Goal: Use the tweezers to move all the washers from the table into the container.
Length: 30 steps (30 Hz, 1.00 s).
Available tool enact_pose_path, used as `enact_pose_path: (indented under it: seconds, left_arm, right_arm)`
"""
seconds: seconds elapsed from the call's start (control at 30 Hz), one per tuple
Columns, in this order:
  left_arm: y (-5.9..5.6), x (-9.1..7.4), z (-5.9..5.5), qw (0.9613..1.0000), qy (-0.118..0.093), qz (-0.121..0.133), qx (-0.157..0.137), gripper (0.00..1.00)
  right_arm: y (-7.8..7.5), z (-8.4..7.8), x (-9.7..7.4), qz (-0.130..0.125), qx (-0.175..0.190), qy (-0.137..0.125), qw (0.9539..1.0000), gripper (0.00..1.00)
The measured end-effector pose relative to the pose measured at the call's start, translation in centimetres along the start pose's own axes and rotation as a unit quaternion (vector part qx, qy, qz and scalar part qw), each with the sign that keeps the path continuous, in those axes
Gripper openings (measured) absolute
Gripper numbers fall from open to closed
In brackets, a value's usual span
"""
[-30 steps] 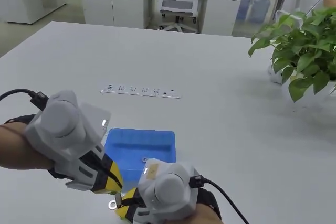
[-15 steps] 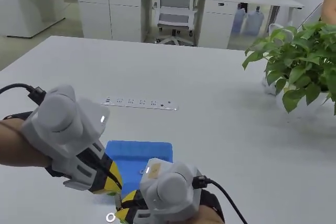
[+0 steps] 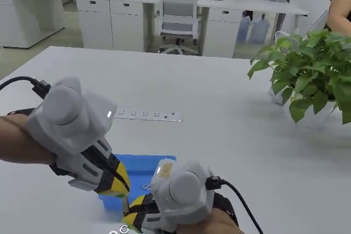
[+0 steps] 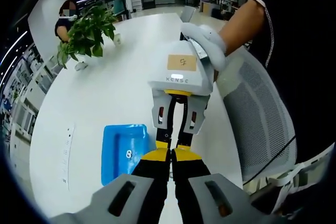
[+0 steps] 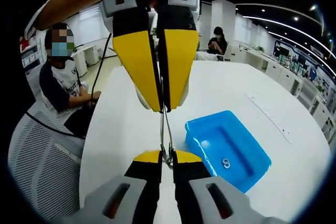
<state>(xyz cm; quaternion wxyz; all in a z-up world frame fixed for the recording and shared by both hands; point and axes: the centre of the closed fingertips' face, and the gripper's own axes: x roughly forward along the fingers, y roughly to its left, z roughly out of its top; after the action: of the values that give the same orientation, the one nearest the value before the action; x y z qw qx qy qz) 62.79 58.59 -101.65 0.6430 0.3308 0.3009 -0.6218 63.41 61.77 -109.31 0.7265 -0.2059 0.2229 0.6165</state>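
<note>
– Grippers, how do they stand?
– Right gripper and left gripper meet tip to tip, both sets of jaws pinched on thin metal tweezers.
– Washers?
– One small metal washer lies inside the blue plastic container, just beside the tips.
– Around that?
– White table with a flush power strip and a leafy potted plant. Office desks stand behind.

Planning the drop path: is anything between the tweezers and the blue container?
Nothing visible. The tweezers, clamped between the left gripper and the right gripper, sit just beside the container's near wall, with only bare table between. One washer lies inside.
</note>
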Motion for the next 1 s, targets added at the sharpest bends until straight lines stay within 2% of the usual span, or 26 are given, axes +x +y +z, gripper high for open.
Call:
enact_pose_path:
  seconds: [0.33, 0.6, 1.0]
  left_arm:
    - [1.8, -0.6, 1.1, 0.9998, -0.004, 0.013, 0.013, 0.05]
    - [3.3, -0.5, 1.5, 0.9996, -0.005, 0.022, 0.017, 0.05]
    - [5.1, 0.2, 1.1, 0.9993, -0.010, 0.034, 0.012, 0.05]
  right_arm:
    - [-2.2, 0.9, -0.7, -0.014, -0.013, 0.000, 0.9998, 0.09]
    - [-3.9, 1.0, -0.9, -0.023, -0.019, -0.004, 0.9996, 0.09]
    - [-5.9, 0.5, -0.4, -0.026, -0.022, -0.006, 0.9994, 0.09]
